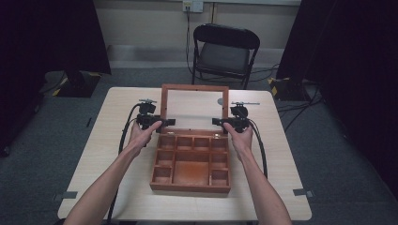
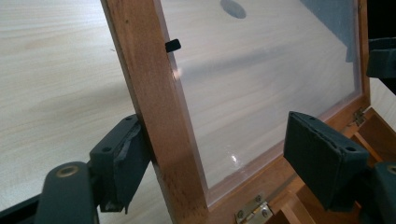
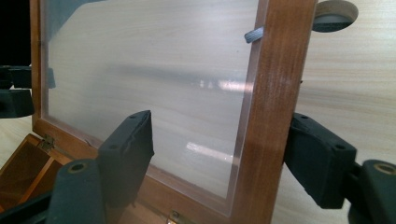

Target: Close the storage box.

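We see left gripper: jaws apart astride the glass lid's left frame, one pad touching | right gripper: the same on right frame | wooden compartment box open mid-table, lid upright | folding chair beyond, grey carpet.

A room for recording

We see black curtains, a folding chair, grey carpet and cables by one table.

Wooden compartment box on table, its glass-paned lid raised nearly upright.
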Available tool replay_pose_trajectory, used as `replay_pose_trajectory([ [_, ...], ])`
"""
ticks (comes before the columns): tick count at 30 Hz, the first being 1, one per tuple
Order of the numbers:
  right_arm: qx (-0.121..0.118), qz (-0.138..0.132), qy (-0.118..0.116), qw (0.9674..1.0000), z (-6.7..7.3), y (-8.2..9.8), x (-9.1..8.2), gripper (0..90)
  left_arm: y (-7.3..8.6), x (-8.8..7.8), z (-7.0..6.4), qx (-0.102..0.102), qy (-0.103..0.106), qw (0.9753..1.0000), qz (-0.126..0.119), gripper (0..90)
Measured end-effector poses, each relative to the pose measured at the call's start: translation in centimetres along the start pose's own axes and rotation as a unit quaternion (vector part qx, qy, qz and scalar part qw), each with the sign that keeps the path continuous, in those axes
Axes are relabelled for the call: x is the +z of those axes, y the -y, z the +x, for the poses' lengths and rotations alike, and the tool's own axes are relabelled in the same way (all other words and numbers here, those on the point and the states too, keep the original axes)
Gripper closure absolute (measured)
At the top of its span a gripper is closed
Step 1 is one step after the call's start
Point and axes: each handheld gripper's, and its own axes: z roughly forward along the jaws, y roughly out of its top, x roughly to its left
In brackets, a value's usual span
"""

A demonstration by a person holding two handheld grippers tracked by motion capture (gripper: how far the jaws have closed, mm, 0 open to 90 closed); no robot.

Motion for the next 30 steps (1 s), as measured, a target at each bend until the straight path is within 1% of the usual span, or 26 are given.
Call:
replay_pose_trajectory([
  [2, -0.004, -0.006, 0.002, 1.0000, 0.2, 0.2, -0.4, 30.2, 0.1, -0.4, -0.2, 0.000, 0.002, 1.0000, -0.006, 23.1],
  [4, 0.000, -0.012, -0.003, 0.9999, 0.2, 0.3, -0.7, 31.3, 0.2, -0.7, -0.4, 0.006, 0.000, 0.9999, -0.010, 23.3],
  [8, 0.001, -0.020, -0.005, 0.9998, 0.3, 0.4, -1.2, 33.2, 0.3, -1.1, -0.5, 0.011, 0.001, 0.9998, -0.016, 24.7],
  [9, -0.003, -0.026, -0.004, 0.9996, 0.4, 0.5, -1.4, 33.8, 0.3, -1.3, -0.7, 0.017, -0.001, 0.9997, -0.018, 25.2],
  [10, -0.004, -0.026, -0.002, 0.9996, 0.5, 0.5, -1.5, 33.9, 0.3, -1.4, -0.8, 0.021, -0.004, 0.9996, -0.019, 25.6],
  [12, -0.007, -0.029, -0.002, 0.9995, 0.6, 0.5, -1.6, 34.3, 0.4, -1.7, -0.9, 0.021, -0.007, 0.9994, -0.026, 27.9],
  [14, -0.008, -0.030, 0.000, 0.9995, 0.7, 0.6, -1.8, 35.0, 0.4, -1.7, -1.0, 0.020, -0.005, 0.9994, -0.027, 29.2],
  [15, -0.009, -0.032, 0.001, 0.9994, 0.8, 0.6, -1.9, 36.8, 0.5, -2.0, -1.0, 0.024, -0.006, 0.9993, -0.028, 30.2],
  [18, -0.007, -0.038, 0.001, 0.9993, 0.8, 0.7, -2.1, 37.7, 0.5, -2.1, -1.1, 0.022, -0.006, 0.9993, -0.031, 31.0],
  [23, -0.010, -0.039, 0.003, 0.9992, 1.1, 0.8, -2.5, 39.0, 0.6, -2.6, -1.2, 0.028, -0.006, 0.9989, -0.037, 34.0],
  [24, -0.008, -0.042, 0.002, 0.9991, 1.1, 0.8, -2.6, 39.5, 0.7, -2.7, -1.2, 0.026, -0.002, 0.9989, -0.039, 35.1],
  [26, -0.006, -0.043, 0.002, 0.9990, 1.1, 0.9, -2.7, 40.9, 0.8, -2.9, -1.1, 0.032, -0.002, 0.9985, -0.044, 37.8],
  [28, -0.004, -0.047, 0.003, 0.9989, 1.1, 1.0, -2.9, 42.1, 0.9, -3.0, -1.0, 0.032, 0.001, 0.9984, -0.047, 40.5],
  [30, -0.003, -0.049, 0.006, 0.9988, 1.2, 1.2, -2.9, 42.4, 0.9, -3.1, -1.2, 0.037, -0.002, 0.9982, -0.046, 41.2],
])
